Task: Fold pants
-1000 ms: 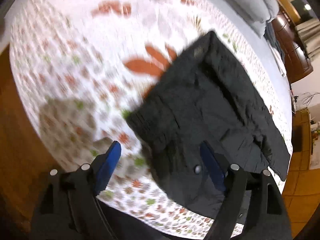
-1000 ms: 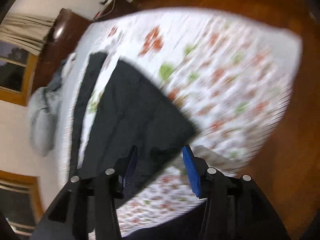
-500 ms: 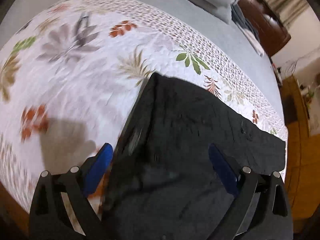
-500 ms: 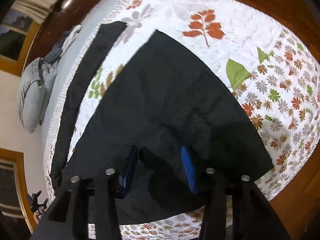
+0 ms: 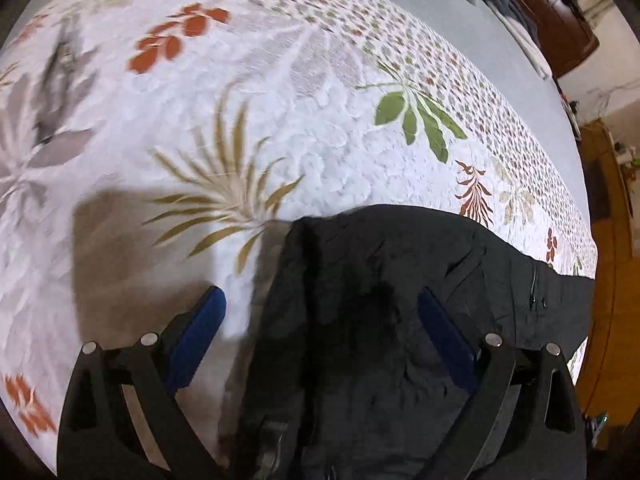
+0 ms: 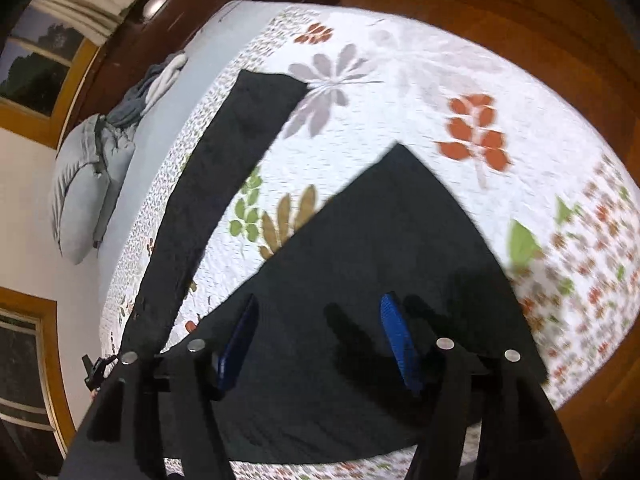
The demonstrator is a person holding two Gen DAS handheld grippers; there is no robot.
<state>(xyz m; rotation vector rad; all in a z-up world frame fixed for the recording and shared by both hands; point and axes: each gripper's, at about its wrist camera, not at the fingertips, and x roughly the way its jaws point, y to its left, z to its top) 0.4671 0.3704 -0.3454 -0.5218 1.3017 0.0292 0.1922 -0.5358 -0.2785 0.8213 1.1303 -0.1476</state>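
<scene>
Now the black pants (image 6: 360,264) lie spread on a white quilt (image 5: 280,80) printed with leaves and flowers, which covers a bed. In the right wrist view the two legs go apart like a V: one long narrow leg (image 6: 224,168) runs toward the grey pillow (image 6: 88,188), and the other part is a wide dark panel ending in a pointed corner near an orange leaf print.

The right gripper (image 6: 318,338) hangs over this wide panel with its blue pads (image 6: 396,336) well apart, and nothing is between them. The left gripper (image 5: 320,324) is also wide open and holds nothing; the rumpled cloth of the pants (image 5: 380,300) lies under the gap between its fingers, one pad (image 5: 196,328) above the bare quilt and the other above the fabric. A wooden floor (image 6: 520,12) surrounds the bed.
</scene>
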